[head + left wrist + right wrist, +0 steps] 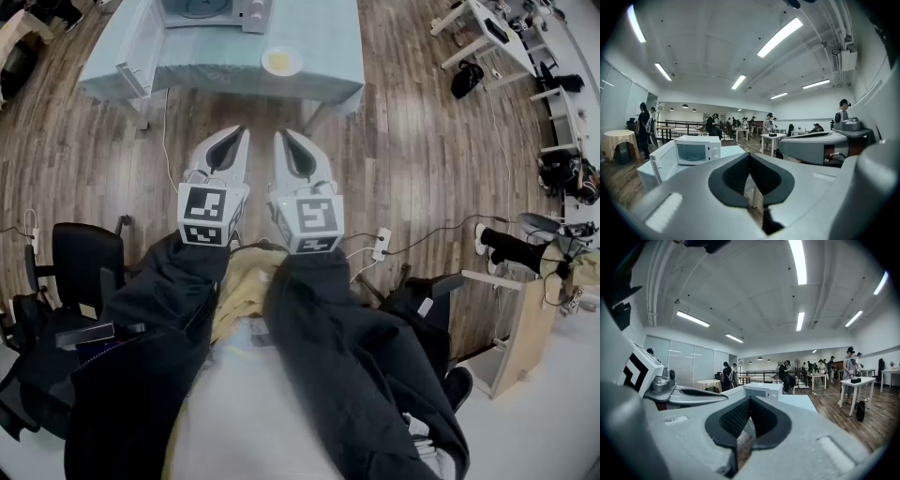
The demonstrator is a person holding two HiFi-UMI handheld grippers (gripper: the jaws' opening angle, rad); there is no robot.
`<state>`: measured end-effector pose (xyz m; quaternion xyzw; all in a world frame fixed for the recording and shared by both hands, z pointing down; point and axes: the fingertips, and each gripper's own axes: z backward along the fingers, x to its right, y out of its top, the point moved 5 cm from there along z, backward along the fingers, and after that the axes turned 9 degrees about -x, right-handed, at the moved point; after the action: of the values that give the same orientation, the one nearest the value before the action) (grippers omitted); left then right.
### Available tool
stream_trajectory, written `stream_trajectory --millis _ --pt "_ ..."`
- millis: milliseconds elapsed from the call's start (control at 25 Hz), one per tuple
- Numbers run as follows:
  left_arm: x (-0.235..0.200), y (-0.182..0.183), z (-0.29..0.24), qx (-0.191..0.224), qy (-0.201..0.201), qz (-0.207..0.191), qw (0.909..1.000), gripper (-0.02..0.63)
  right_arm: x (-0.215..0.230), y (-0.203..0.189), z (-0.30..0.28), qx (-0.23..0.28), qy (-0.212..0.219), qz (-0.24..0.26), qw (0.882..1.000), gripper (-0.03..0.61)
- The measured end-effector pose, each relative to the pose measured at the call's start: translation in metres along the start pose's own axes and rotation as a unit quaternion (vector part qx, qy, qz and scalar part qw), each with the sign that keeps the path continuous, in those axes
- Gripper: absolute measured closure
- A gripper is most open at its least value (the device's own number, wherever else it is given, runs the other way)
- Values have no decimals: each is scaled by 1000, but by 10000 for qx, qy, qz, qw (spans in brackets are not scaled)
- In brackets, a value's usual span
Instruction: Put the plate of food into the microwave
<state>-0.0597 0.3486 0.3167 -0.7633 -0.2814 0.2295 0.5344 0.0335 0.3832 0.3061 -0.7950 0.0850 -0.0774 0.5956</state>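
Your left grey two-jaw gripper (240, 132) and your right grey two-jaw gripper (280, 135) hang side by side at the centre of the frame. Both have their black pads pressed together on nothing, well short of the table.

The small white plate of yellow food (281, 62) sits at top centre, near the front edge of the pale blue cloth-covered table (323, 66). The white microwave (217, 11) stands behind it, its door (139, 49) swung open toward the upper left.

- **Jaws:** reach the plate with them shut and you will likely shove it.
- **Grip:** a pinch on one thin rim could tip the plate and slide the food off.
- **Door:** your left gripper may clip it.
- **Floor:** the white power strip (380, 243) and its cables could catch your feet.

I can read no brand or writing; the cubes carry only black-and-white square markers (207, 208).
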Motion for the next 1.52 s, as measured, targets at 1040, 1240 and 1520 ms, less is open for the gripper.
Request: stream_trajectory --millis 1040,1240,1520 --pt "-68 -43 11 -450 -205 466 9977 615 -62 -27 -47 -475 302 -221 9982 580" --pt "-72 -49 -3 -583 -242 506 9967 615 -53 -33 -57 -553 260 -327 9976 580" --pt "-78 -31 -56 -596 -199 416 9972 617 -5 -25 -93 -493 192 -348 9980 580"
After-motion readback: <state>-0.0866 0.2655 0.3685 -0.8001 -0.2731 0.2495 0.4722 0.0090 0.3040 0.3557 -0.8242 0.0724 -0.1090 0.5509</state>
